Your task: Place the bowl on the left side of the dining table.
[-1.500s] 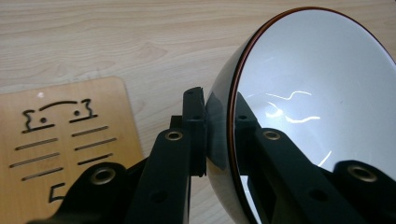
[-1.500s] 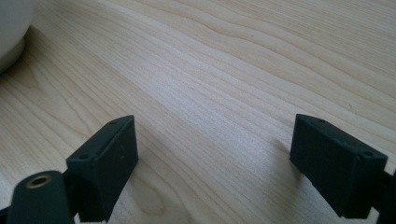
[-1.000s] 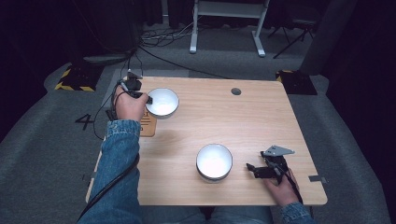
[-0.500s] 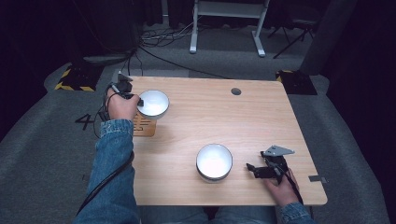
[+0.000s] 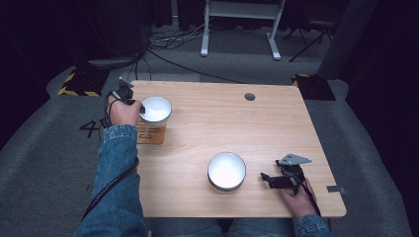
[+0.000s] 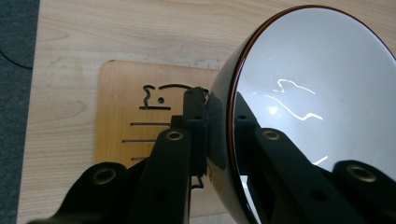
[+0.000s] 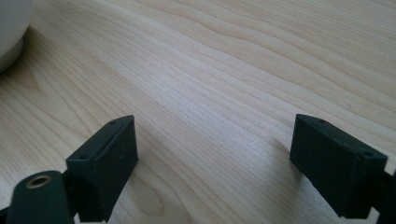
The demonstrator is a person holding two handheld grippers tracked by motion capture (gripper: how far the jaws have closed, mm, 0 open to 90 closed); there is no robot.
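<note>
Hidden: my left hand [image 5: 122, 111] covered the left fingers [image 5: 140, 107].
Left fingers: clamped on the bowl [image 6: 322, 102] rim, over the wooden board [image 6: 126, 116].
Right fingers [image 7: 215, 168]: released, low over the bench [image 5: 257, 133].

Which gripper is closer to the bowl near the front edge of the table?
Right. The right gripper rests open on the table just beside the front bowl, not touching it. The left gripper is far across the table, clamped on the rim of the other bowl.
</note>
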